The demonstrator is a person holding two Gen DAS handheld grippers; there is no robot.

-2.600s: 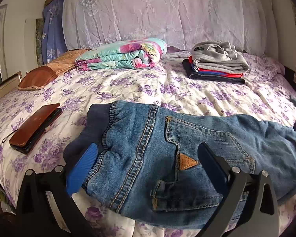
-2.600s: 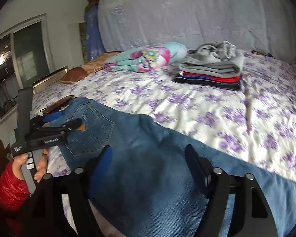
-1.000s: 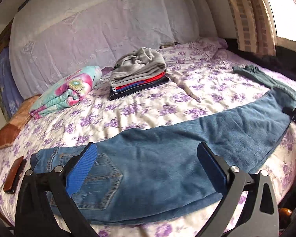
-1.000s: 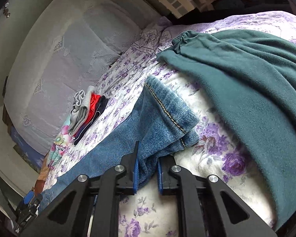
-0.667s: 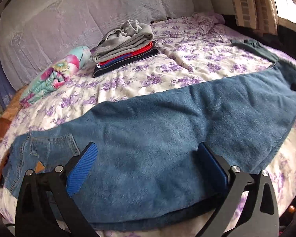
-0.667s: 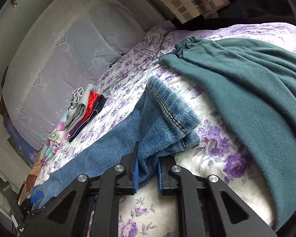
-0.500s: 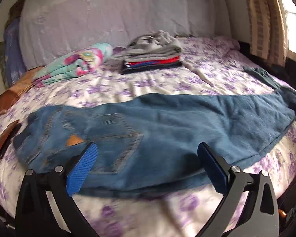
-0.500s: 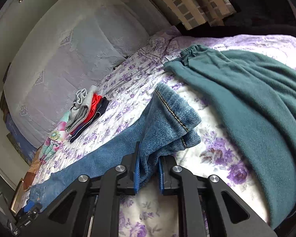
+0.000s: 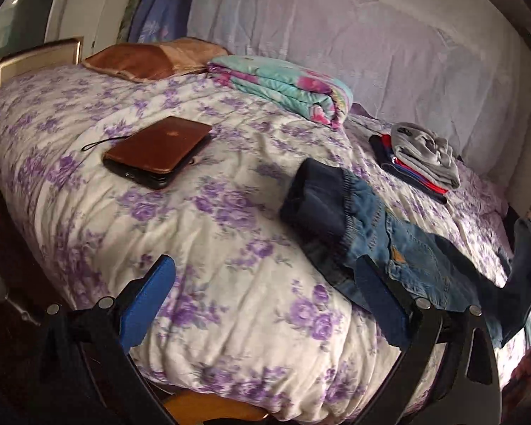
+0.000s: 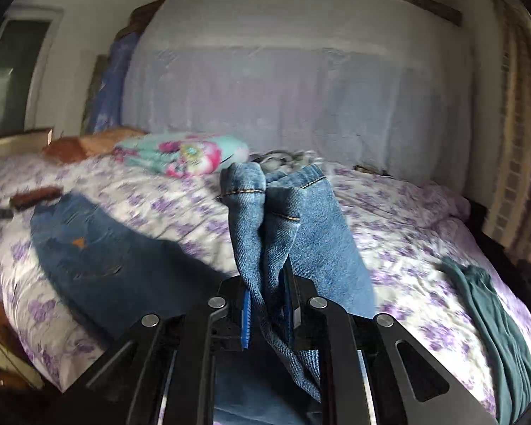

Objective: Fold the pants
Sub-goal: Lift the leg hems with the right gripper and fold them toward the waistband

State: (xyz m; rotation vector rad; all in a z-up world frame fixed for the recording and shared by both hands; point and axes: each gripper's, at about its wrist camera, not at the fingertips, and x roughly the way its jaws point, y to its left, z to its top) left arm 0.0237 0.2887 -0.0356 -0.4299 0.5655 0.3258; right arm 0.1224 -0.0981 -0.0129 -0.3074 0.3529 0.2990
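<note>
The right gripper [image 10: 267,313] pinches the soft, heavy blue denim pants [image 10: 286,226] by their stiffer hems, while the left gripper [image 9: 262,297] gapes empty.

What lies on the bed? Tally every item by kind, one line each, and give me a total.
Jeans, leg ends clamped in the right gripper: 1
Teal garment: 1
Stack of folded clothes: 1
Folded floral blanket: 1
Brown pillow: 1
Brown case with a strap: 1
Total: 6
</note>
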